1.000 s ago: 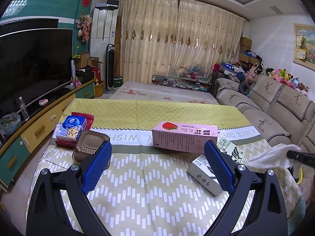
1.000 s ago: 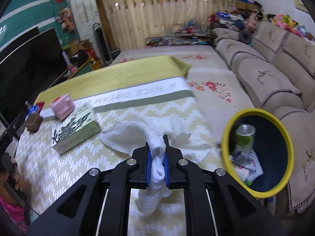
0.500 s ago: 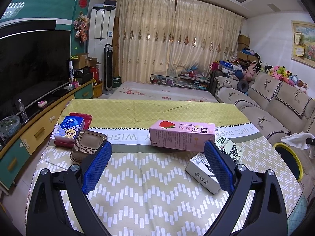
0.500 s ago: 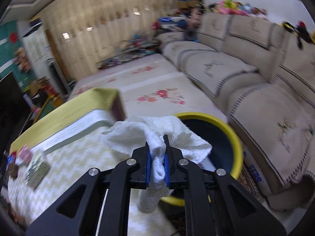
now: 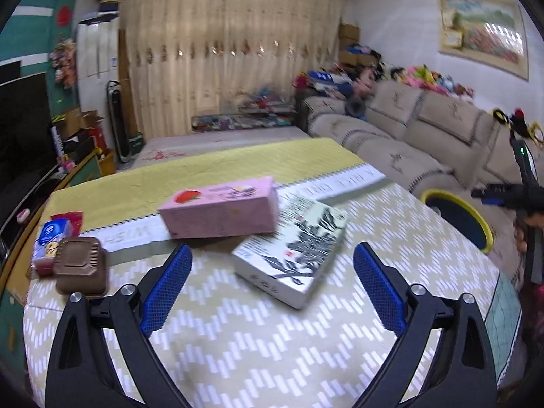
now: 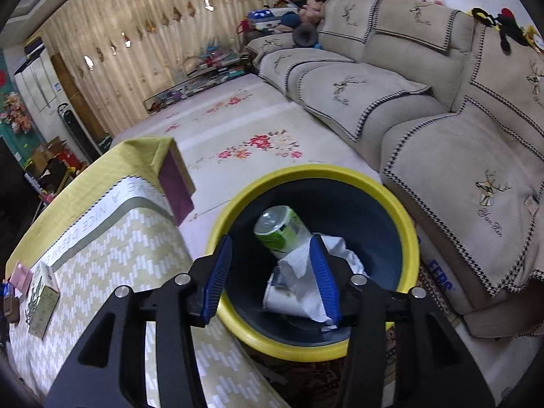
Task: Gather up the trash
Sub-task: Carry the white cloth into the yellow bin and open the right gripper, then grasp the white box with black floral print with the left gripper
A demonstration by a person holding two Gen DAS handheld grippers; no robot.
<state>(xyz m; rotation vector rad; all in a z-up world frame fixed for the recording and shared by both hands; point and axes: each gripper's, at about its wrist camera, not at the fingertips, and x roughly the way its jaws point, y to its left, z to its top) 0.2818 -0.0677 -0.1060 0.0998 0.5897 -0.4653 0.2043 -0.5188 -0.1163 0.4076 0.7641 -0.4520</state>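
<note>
In the left view, we are holding our left gripper (image 5: 272,282) wide open and empty over the table (image 5: 272,357), where the pink carton (image 5: 219,209) and printed box (image 5: 295,255) are still waiting. In the right view, our right gripper (image 6: 272,278) is opening, nothing pinched, above the bin (image 6: 401,217); the tissue (image 6: 299,289) is lying inside by a can (image 6: 284,227).

The left wrist camera looked low and forward across the worktop (image 5: 272,340) toward the curtains, close behind its own claw (image 5: 272,289). The right wrist camera tilted steeply down, near above the yellow-rimmed bin (image 6: 413,234) beside the sofa (image 6: 442,119). Both views shared the bin (image 5: 482,224), the worktop's edge and the sofa.
</note>
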